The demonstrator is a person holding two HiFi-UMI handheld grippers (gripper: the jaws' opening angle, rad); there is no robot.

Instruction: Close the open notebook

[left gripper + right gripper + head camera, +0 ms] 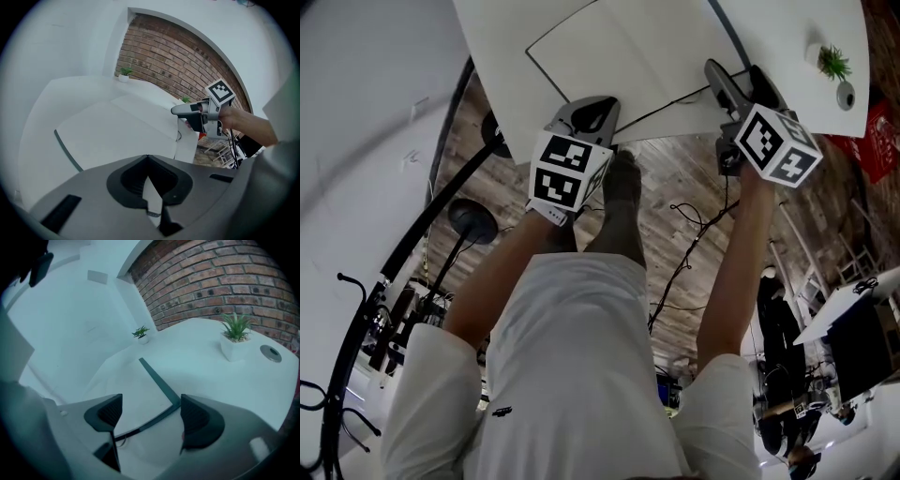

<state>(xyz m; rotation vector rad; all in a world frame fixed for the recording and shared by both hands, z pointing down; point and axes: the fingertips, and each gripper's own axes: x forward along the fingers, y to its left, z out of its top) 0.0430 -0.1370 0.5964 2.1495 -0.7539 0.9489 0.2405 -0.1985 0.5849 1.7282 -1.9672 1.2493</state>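
The open notebook (619, 52) lies flat on the white table (787, 28), its white pages up and a thin dark border round them. In the left gripper view the notebook (117, 133) spreads out ahead of my left gripper (149, 161), whose jaws meet at the tips with nothing held. That left gripper (589, 111) hovers at the table's near edge by the notebook's near corner. My right gripper (151, 414) is open, and the dark-edged corner of the notebook (161, 385) shows between its jaws. The right gripper (719, 73) is at the notebook's right side.
Small potted plants (234, 333) (140, 333) stand on the table by a brick wall, next to a round grommet (271, 352). The table's near edge (675, 131) drops to a wood floor with cables (684, 244). A lamp stand (469, 220) is at the left.
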